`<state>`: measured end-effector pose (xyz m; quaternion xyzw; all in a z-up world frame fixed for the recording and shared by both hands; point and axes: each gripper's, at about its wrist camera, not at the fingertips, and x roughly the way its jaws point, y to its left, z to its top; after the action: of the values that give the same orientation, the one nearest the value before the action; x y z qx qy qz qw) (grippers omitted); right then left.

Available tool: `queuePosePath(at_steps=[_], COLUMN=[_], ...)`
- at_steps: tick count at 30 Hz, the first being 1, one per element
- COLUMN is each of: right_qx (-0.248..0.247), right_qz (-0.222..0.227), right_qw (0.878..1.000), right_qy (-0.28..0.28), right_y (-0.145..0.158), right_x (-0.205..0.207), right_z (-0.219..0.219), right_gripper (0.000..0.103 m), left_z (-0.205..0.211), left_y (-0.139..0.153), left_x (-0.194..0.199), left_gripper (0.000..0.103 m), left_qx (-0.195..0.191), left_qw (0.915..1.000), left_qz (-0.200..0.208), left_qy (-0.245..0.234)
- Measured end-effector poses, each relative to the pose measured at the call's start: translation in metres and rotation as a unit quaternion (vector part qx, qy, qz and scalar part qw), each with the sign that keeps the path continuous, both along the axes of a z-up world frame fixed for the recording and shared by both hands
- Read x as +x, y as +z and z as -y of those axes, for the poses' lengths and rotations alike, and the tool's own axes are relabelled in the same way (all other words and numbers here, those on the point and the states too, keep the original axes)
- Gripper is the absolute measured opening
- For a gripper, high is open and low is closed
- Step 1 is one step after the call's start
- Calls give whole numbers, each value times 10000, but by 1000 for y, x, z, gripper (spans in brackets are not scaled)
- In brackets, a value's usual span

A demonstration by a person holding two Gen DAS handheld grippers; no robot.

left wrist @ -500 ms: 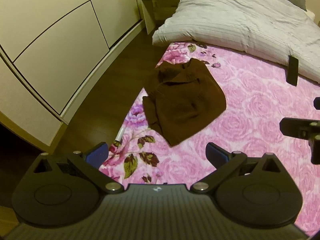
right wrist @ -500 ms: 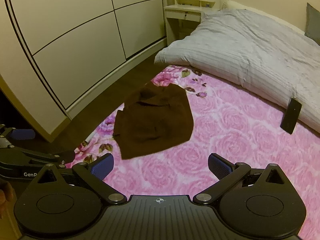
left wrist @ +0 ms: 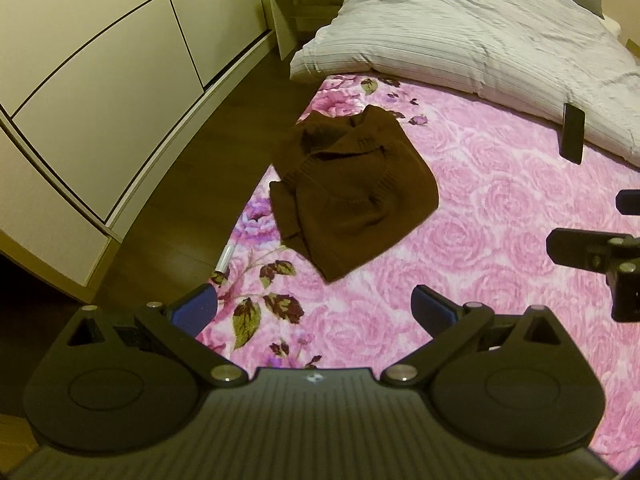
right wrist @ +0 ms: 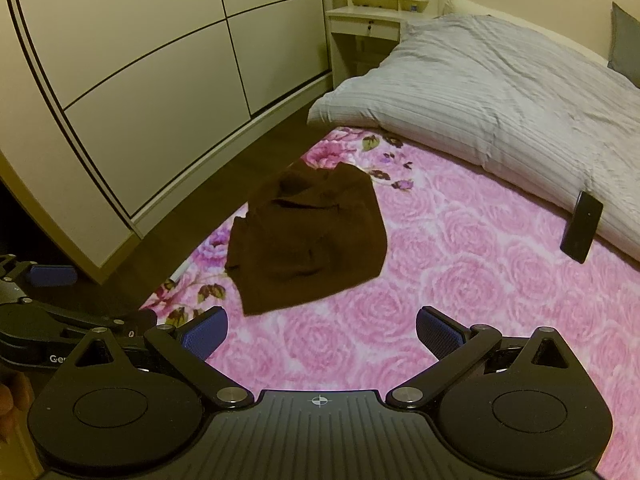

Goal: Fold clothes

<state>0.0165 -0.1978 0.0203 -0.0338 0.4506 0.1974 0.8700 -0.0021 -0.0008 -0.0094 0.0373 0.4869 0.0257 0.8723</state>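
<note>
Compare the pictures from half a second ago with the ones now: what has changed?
Almost nothing. Both tools, left and right, stay open and empty, barely shifted. The brown sweater lies folded on the pink blanket as before, and the phone leans on the grey duvet unmoved.

this was a home bedroom. a bed (right wrist: pixel 500 280) with a pink rose-print blanket (left wrist: pixel 500 216) filled the view from 3 to 6 o'clock, with a grey striped duvet (right wrist: pixel 480 92) heaped at 1 o'clock. cream sliding wardrobe doors (right wrist: pixel 152 80) stood at 10 o'clock, and a small dressing table (right wrist: pixel 368 20) with a round mirror at 12 o'clock.
</note>
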Motion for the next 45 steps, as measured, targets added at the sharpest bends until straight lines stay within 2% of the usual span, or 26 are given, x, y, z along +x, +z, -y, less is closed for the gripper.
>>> queuePosePath(at_steps=[45], right_qx=[8], right_qz=[-101], right_qw=[9999], right_qy=[26], right_y=[-11], right_x=[10], right_z=[9], right_gripper=[103], left_z=[6], left_y=[-8], left_x=[4], left_gripper=[102], left_qx=[21], left_qw=[9998], left_qz=[-69], left_qy=[-167])
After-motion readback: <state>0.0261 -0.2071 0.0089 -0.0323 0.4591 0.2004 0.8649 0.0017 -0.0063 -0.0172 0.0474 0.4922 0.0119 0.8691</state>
